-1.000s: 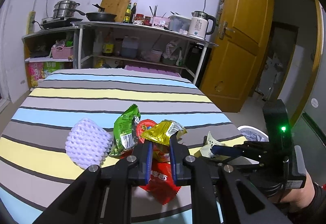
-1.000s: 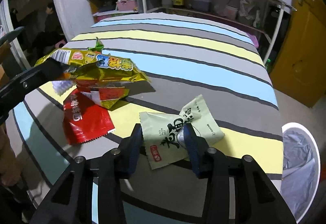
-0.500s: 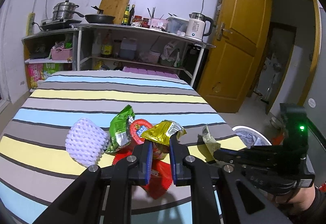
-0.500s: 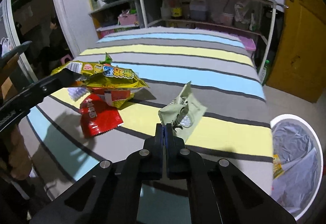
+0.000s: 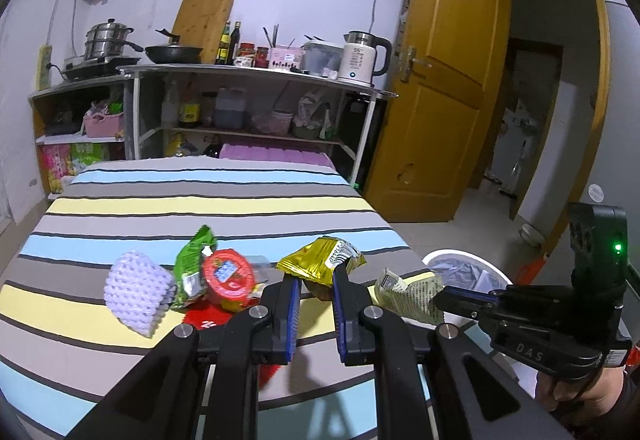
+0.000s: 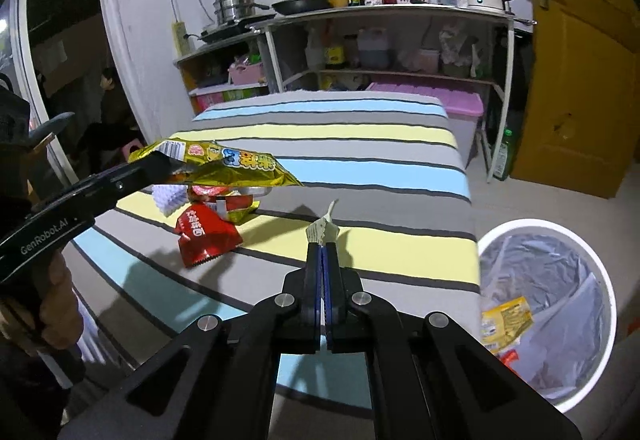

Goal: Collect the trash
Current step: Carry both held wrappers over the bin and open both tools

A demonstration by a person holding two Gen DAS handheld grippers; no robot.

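Both grippers are loaded, the right gripper (image 6: 323, 260) pinched flat on a pale green wrapper (image 5: 408, 294) and the left gripper (image 5: 314, 286) clamping a yellow snack bag (image 5: 320, 260), neither yet over the lined bin (image 6: 548, 280) already holding scraps, while a red packet (image 6: 206, 232), foam net (image 5: 136, 290) and more litter wait on the striped table (image 6: 360, 168).

- A striped tabletop (image 5: 208, 206) is seen.
- Lying on it: a purple foam net (image 5: 138, 290), green wrapper (image 5: 192, 260), red round lid (image 5: 229, 275), red packet (image 6: 206, 230).
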